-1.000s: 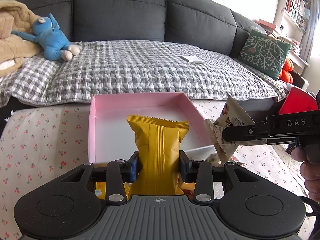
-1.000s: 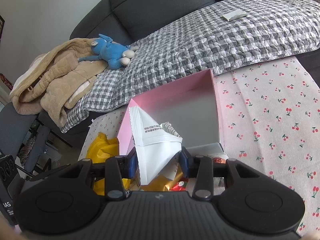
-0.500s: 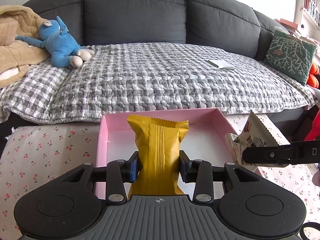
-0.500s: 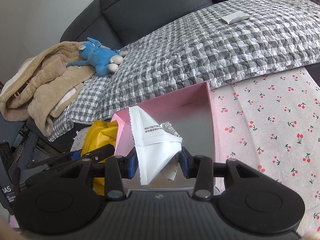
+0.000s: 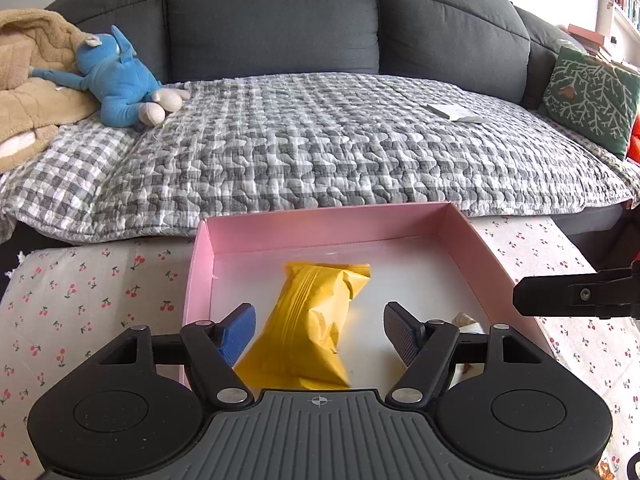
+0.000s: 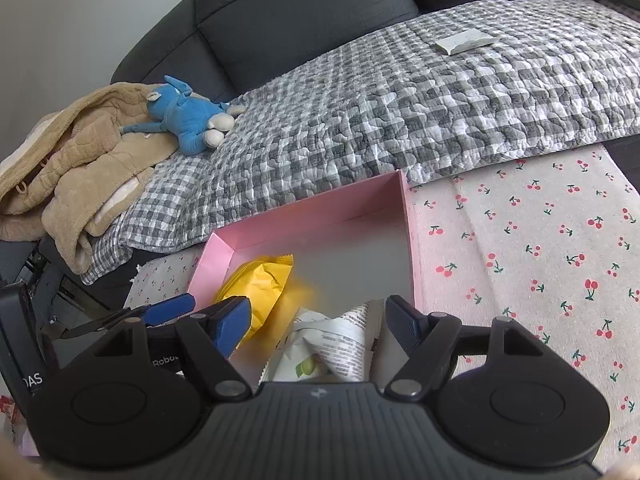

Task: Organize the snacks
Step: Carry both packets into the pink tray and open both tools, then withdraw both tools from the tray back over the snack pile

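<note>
Both packets are loose now: your left gripper (image 5: 319, 322) has just opened its jaws, and the yellow packet (image 5: 316, 320) lies between them on the floor of the pink box (image 5: 320, 224), touched by neither pad. Your right gripper (image 6: 318, 322) has just spread its jaws too, and the white packet (image 6: 336, 344) sits crumpled below them at the near end of the box, apparently free of the pads.

The main risk, as I judge it, is in pulling back. The yellow packet lies close to your left gripper's blue pad (image 5: 238, 330), so a sideways drag could snag it and sweep it toward the near rim. The white packet looks propped up, not flat, near the right wall of the box; a nudge could tip it out onto the cherry-print cloth (image 6: 540, 248). Lifting away cleanly before turning would likely avoid both.

The two grippers are also near each other over the same box, so they could knock together if you swing inward.

Beyond the box lies a checked quilt (image 5: 340, 140) on the sofa (image 5: 272, 20), with a blue soft toy (image 5: 120, 80), a tan blanket (image 6: 80, 152) and a green cushion (image 5: 588, 100); none of these blocks you
</note>
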